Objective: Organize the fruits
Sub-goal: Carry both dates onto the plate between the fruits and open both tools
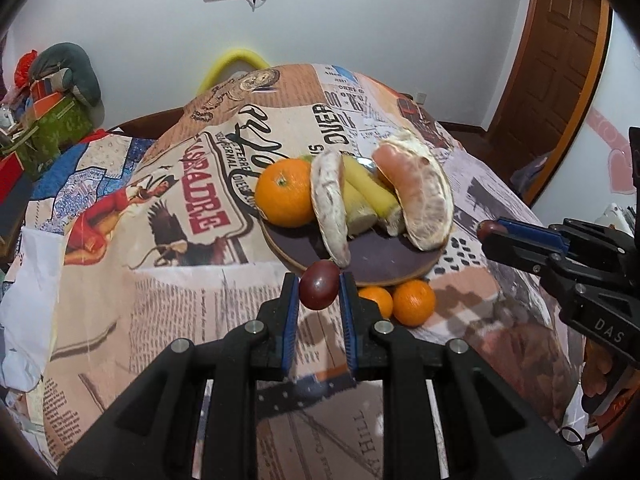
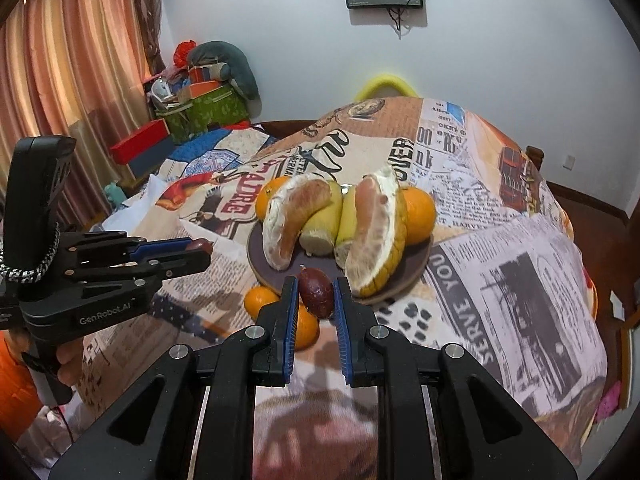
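A round dark plate (image 1: 372,258) (image 2: 412,268) on the newspaper-print cloth holds an orange (image 1: 285,193), two peeled pomelo wedges (image 1: 424,200) (image 2: 372,232) and yellow-green pieces (image 1: 370,192). My left gripper (image 1: 319,286) is shut on a dark red passion fruit (image 1: 319,285), held above the plate's near edge. My right gripper (image 2: 316,292) is shut on another dark red passion fruit (image 2: 317,293), also above the plate's near rim. Each gripper shows in the other's view, the right one (image 1: 490,231) and the left one (image 2: 202,249), both with fruit at the tips.
Two small oranges (image 1: 414,302) (image 2: 261,300) lie on the cloth just in front of the plate. Boxes and a grey cushion (image 2: 208,92) are stacked at the far left. A wooden door (image 1: 556,68) is at the right, and a yellow chair back (image 2: 386,84) stands behind the table.
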`<action>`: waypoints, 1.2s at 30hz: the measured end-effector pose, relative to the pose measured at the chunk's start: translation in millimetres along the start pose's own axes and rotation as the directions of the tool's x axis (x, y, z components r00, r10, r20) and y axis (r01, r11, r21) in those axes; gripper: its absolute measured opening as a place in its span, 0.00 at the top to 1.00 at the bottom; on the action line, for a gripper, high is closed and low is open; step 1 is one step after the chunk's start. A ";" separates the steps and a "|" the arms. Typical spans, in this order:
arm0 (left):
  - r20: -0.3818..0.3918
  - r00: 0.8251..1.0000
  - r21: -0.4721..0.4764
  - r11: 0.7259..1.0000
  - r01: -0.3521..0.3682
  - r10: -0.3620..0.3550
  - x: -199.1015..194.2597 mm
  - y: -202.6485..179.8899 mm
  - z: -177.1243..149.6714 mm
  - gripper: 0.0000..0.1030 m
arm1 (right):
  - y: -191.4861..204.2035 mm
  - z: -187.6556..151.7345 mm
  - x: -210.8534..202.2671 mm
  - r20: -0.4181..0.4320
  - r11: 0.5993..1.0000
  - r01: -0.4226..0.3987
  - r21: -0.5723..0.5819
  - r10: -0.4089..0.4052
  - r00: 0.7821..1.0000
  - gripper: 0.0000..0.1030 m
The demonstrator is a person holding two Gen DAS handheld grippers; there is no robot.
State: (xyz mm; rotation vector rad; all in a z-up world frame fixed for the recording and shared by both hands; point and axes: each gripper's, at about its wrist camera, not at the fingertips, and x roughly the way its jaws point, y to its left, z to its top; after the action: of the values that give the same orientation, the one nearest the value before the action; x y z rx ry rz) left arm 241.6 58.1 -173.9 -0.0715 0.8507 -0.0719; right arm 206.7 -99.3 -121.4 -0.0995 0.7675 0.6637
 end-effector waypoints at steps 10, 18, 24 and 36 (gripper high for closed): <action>-0.006 1.000 -0.001 1.000 0.000 0.000 25.3 7.5 16.6 0.81 | -3.6 13.3 29.7 -0.032 1.000 -0.006 -0.015 0.006 0.999 0.84; -0.045 0.999 -0.001 1.000 0.011 -0.011 50.4 13.5 22.2 0.81 | -4.5 15.9 53.7 -0.079 1.000 -0.006 -0.024 0.004 0.997 0.84; -0.044 0.999 -0.004 1.000 0.008 -0.008 56.8 16.3 22.5 0.81 | -3.9 16.4 62.5 -0.094 0.999 -0.011 -0.037 0.007 0.996 0.84; -0.037 0.999 0.000 1.000 -0.003 0.003 51.2 15.1 22.9 0.71 | -7.0 16.3 61.2 -0.092 1.000 -0.002 -0.028 0.000 0.996 0.68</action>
State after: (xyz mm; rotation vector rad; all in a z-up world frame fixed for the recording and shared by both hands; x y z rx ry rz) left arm 293.0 69.2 -198.5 -0.0688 0.8881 -0.0702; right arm 253.2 -67.9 -151.7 -0.1567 0.8471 0.6746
